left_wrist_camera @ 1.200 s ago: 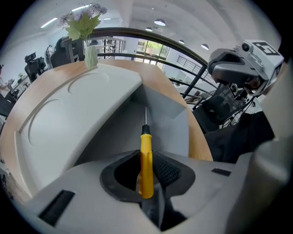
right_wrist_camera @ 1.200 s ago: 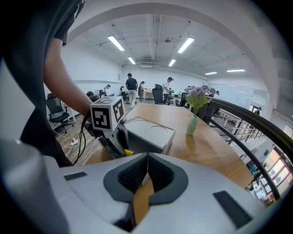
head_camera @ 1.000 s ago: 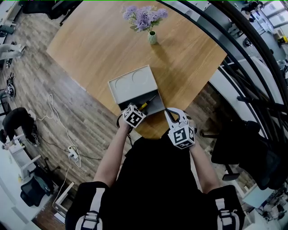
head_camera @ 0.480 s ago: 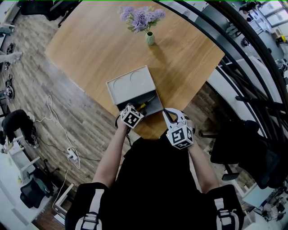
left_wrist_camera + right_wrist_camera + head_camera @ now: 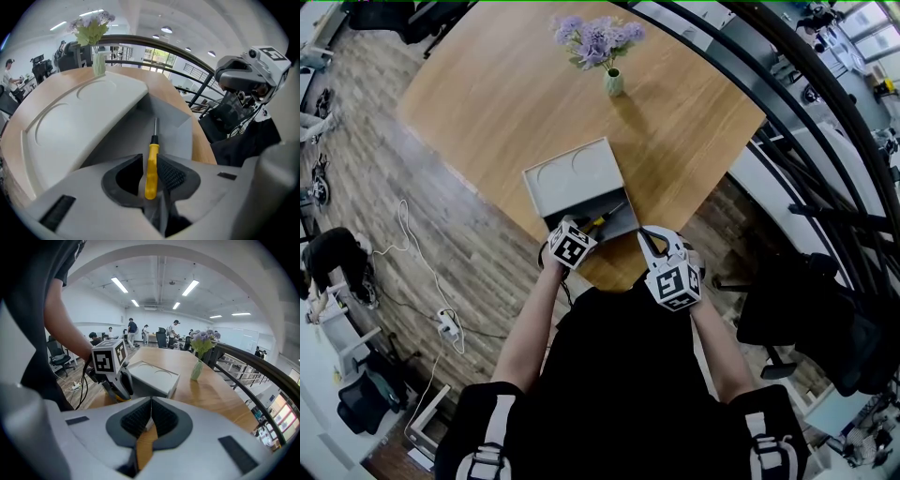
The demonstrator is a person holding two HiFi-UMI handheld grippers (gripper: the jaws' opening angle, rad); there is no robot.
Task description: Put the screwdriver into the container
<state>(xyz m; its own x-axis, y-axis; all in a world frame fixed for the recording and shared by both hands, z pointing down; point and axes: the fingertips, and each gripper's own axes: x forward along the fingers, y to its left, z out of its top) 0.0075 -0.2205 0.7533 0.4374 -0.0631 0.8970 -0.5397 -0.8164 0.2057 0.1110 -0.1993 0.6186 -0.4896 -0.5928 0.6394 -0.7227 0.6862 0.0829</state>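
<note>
While the left gripper (image 5: 150,165) clamps the screwdriver (image 5: 153,150) by its yellow handle, the shaft points ahead into the container's (image 5: 581,178) open bay just past the jaws (apparently lined up for release), and the right gripper (image 5: 151,404) waits alongside, jaws together on nothing.

— How is the light looking?
— Bright and even. Ceiling strips (image 5: 119,284) are glowing white in the right gripper view, and daylight is coming in through far windows (image 5: 157,56) in the left gripper view.
— Shadows?
— The vase (image 5: 615,82) is casting a soft one on the table (image 5: 506,103) beside it.
— Distortion?
— Every view is bending hard at the edges; both gripper views are going black at the corners. The left gripper (image 5: 150,158) body is blurring near the lens, while the screwdriver (image 5: 150,180) is showing sharp.
</note>
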